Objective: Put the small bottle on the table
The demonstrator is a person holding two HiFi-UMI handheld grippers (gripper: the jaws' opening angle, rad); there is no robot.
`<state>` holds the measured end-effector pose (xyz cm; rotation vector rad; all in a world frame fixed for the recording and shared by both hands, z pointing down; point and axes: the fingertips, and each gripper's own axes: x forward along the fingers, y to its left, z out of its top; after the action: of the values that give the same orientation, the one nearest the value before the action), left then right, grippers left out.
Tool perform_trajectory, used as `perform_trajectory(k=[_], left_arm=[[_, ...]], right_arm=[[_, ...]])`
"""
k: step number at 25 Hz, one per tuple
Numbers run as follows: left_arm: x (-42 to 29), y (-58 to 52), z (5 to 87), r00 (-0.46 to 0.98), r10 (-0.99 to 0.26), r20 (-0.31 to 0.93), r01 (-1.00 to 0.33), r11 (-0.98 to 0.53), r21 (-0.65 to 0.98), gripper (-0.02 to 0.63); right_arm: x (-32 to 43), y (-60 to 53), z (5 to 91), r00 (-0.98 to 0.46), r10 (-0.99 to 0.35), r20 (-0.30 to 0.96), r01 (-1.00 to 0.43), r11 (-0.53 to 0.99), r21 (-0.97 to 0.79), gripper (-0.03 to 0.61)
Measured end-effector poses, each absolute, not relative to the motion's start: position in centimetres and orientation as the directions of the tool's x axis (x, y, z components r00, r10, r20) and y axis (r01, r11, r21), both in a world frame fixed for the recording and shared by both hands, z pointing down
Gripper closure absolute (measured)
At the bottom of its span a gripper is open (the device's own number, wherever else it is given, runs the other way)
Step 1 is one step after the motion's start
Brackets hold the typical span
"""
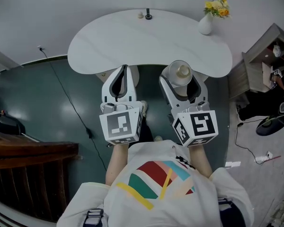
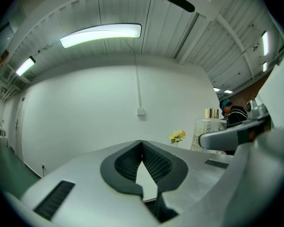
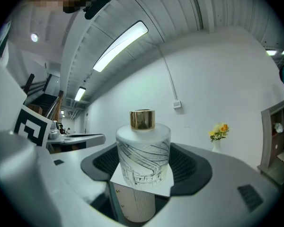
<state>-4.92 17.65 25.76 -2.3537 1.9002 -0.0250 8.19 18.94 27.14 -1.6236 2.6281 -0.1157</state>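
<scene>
The small bottle [image 1: 181, 74] is a white frosted cylinder with a gold cap, and line drawings show on its body [image 3: 143, 156] in the right gripper view. My right gripper [image 1: 181, 81] is shut on it and holds it upright in the air, just short of the near edge of the white kidney-shaped table [image 1: 146, 41]. My left gripper [image 1: 123, 70] hovers beside it on the left, also near the table's front edge. Its jaws are shut [image 2: 142, 144] with nothing between them.
A white vase of yellow flowers [image 1: 207, 21] stands at the table's right end, and a small black object [image 1: 148, 16] at its far edge. A wooden shelf unit [image 1: 261, 65] is to the right, dark wooden furniture [image 1: 28, 160] to the left. A cable [image 1: 71, 103] crosses the green floor.
</scene>
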Motion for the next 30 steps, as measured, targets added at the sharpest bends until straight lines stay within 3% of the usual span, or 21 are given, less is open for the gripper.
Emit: perform_trajectory(k=[15, 30], left_arm=[[-5.6, 8.3, 27.9, 0.259, -0.966, -0.003, -0.964, -0.258, -0.069, 0.597], [-10.8, -7.4, 26.4, 0.295, -0.955, 0.017, -0.955, -0.296, -0.034, 0.597]], right_arm=[[6.7, 10.5, 28.2, -0.429, -0.903, 0.032, -0.901, 0.425, -0.086, 0.255], [0.2, -4.5, 26.3, -0.442, -0.895, 0.061, -0.896, 0.438, -0.076, 0.255]])
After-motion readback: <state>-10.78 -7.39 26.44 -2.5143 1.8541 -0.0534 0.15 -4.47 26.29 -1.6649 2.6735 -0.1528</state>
